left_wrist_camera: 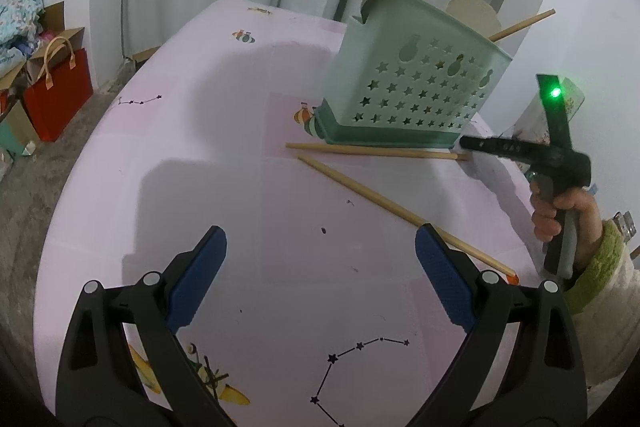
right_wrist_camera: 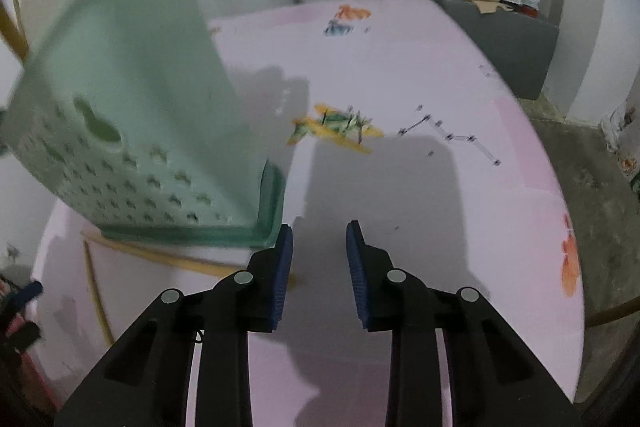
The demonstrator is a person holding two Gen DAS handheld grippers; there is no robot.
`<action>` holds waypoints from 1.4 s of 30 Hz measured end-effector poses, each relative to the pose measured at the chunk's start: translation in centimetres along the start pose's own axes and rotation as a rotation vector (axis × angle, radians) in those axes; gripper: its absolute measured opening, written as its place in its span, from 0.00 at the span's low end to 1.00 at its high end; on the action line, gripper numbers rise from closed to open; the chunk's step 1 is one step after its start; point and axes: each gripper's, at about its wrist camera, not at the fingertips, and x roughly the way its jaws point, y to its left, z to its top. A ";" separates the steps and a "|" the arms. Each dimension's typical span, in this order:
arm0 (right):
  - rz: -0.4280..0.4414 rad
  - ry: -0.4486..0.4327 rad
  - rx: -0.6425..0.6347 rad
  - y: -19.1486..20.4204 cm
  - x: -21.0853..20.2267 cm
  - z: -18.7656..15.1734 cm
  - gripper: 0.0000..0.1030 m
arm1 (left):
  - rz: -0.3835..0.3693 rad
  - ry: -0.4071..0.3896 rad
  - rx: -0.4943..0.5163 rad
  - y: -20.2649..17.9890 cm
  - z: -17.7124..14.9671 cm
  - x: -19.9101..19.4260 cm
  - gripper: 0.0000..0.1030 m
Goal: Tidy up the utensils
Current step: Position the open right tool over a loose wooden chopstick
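Two chopsticks [left_wrist_camera: 372,151] lie loose on the pink-covered bench [left_wrist_camera: 240,107], touching or just beside the foot of the green holder [left_wrist_camera: 412,83], which already has several sticks standing in it. The step in hand appears to be picking up a loose chopstick: the right gripper [right_wrist_camera: 319,259] is near the holder's corner, jaws partly spread with nothing between them, and must settle over a stick. The left gripper [left_wrist_camera: 320,267] has jaws spread wide and empty, the nearer chopstick running beside its right-hand finger.
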 end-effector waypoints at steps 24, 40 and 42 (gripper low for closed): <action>0.171 0.181 -0.225 10.6 -6.5 -8.9 0.26 | 0.009 -0.008 -0.055 1.0 -0.2 -0.7 0.89; 0.307 0.245 -0.066 11.0 -8.1 -12.1 0.26 | 0.017 0.033 -0.095 1.7 -0.7 -1.2 0.66; 0.338 0.252 -0.061 12.0 -7.7 -12.1 0.26 | -0.008 0.048 -0.103 1.5 -0.8 -1.0 0.59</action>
